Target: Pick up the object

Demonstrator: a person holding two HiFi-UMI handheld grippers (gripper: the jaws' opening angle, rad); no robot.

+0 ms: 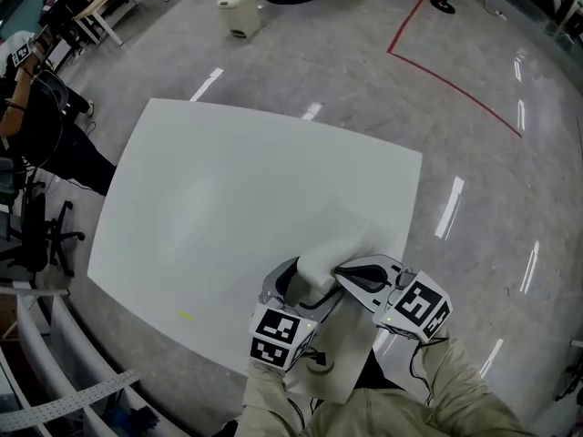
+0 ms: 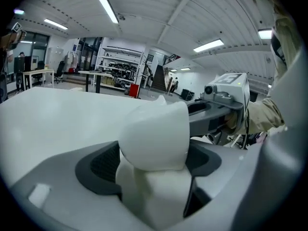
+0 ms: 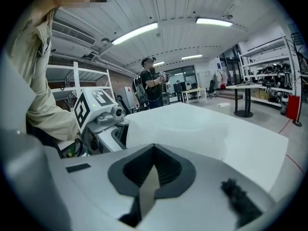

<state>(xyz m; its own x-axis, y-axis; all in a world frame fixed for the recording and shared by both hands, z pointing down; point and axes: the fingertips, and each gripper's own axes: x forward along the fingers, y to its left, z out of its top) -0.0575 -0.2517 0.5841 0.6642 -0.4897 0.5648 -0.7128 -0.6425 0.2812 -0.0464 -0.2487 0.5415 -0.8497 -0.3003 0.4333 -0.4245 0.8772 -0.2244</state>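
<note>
A soft white object (image 1: pixel 332 248) rises in a fold at the near edge of the white table (image 1: pixel 228 198). In the left gripper view the white object (image 2: pixel 156 138) stands as a lump between the wide-apart jaws of my left gripper (image 2: pixel 154 177); dark pad surface shows on both sides of it. My left gripper (image 1: pixel 290 285) sits at the object's left side. My right gripper (image 1: pixel 353 276) is at the object's right side. In the right gripper view my right gripper (image 3: pixel 150 182) is shut on a thin white edge of the object (image 3: pixel 192 129).
A person in black (image 1: pixel 36 126) and an office chair (image 1: pixel 41 230) are left of the table. A white bin (image 1: pixel 239 9) and a red floor line (image 1: pixel 451 82) lie beyond it. Another person (image 3: pixel 153 86) stands far off. A metal rail (image 1: pixel 64 403) runs at lower left.
</note>
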